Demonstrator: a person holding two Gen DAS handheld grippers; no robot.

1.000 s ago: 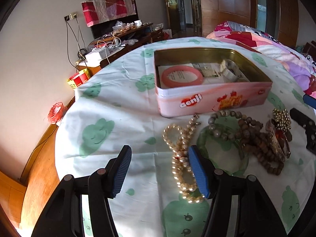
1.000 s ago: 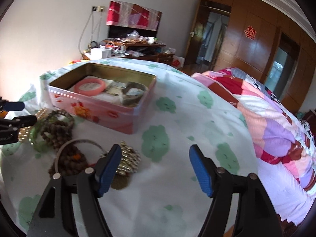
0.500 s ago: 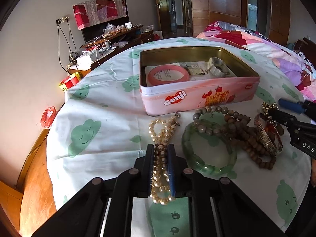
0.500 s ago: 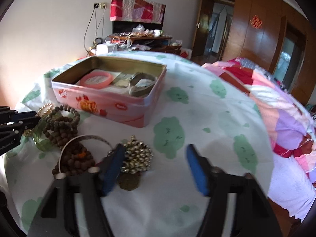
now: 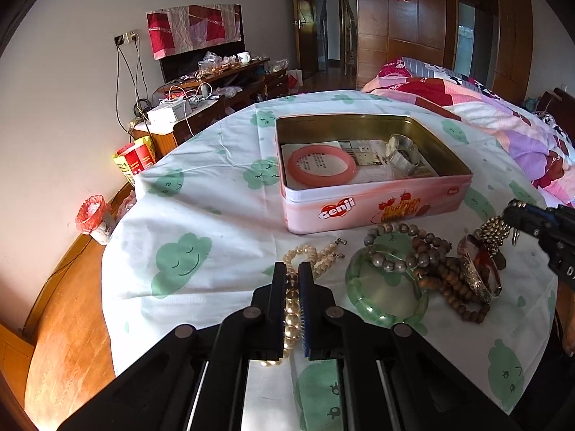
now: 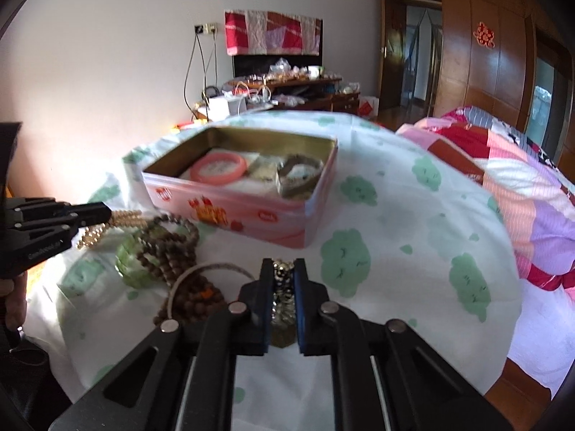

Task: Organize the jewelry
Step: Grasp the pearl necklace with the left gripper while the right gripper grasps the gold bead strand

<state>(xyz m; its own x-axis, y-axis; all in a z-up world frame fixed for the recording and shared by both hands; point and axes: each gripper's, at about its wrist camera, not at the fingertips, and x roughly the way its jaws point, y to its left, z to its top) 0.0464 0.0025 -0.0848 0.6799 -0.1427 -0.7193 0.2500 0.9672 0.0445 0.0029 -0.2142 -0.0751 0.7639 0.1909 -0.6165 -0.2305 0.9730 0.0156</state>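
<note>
My left gripper is shut on a pearl necklace that lies on the tablecloth. My right gripper is shut on a gold bead cluster, also seen in the left wrist view. An open pink tin stands behind, holding a pink bangle and a watch. A green jade bangle, grey bead bracelet and brown bead strands lie between the grippers.
The round table has a white cloth with green prints. A bed with a patchwork quilt is to the right. A cluttered cabinet stands by the far wall. Wooden floor lies left of the table.
Both grippers went from open to shut: the left closed on the pearl necklace, the right moved left and closed on the gold bead cluster.
</note>
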